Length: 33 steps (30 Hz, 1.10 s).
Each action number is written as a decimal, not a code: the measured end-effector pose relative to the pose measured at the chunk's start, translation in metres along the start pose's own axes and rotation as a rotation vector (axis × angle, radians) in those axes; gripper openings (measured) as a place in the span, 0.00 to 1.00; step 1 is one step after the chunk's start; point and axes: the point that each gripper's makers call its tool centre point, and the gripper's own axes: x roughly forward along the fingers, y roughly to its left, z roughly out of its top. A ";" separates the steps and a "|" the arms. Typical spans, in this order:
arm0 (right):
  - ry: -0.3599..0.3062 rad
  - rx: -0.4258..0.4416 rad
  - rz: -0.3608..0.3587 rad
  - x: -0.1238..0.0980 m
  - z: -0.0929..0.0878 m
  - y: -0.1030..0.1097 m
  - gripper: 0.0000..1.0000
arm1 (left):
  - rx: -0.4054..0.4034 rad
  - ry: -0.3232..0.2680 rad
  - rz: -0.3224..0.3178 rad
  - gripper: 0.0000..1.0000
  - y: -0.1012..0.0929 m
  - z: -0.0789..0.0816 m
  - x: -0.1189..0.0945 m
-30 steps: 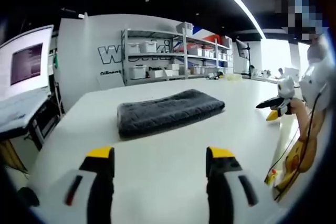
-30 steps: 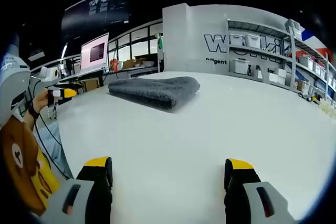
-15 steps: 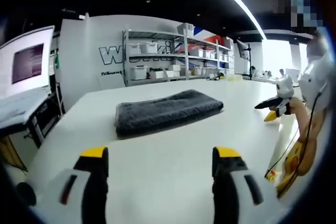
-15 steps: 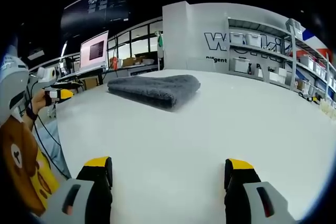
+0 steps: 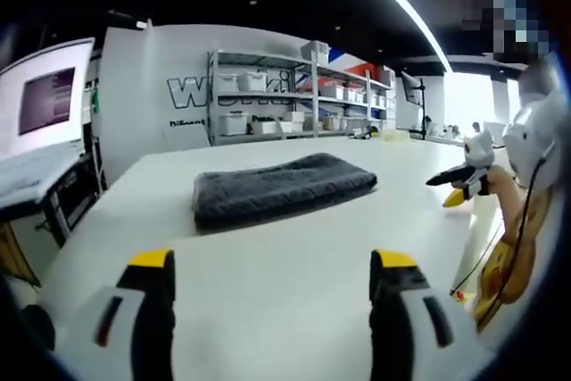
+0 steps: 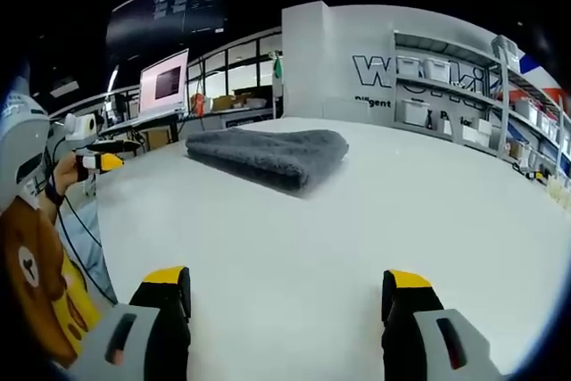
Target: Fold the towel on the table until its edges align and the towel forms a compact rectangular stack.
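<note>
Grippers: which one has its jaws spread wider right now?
The left gripper: its yellow-tipped jaws stand slightly farther apart than the right gripper's. Both are open, clear of the towel.

- My left gripper (image 5: 272, 283) hangs level, jaws spread wide apart, gripping nothing.
- My right gripper (image 6: 287, 296) matches it: jaws parted, nothing between them.
- In each view the other gripper sits off to the side, hand-held.

Folded grey towel (image 5: 281, 187) on table (image 5: 294, 283)
</note>
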 end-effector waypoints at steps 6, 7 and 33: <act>-0.008 0.008 0.007 0.001 0.004 -0.001 0.94 | -0.012 0.002 -0.011 0.99 -0.002 -0.002 0.002; -0.008 0.008 0.005 0.001 0.005 -0.002 0.94 | -0.011 0.003 -0.013 0.99 -0.002 -0.003 0.002; -0.139 0.144 0.188 0.002 0.074 -0.034 0.96 | -0.036 -0.040 -0.029 0.99 -0.008 -0.002 -0.001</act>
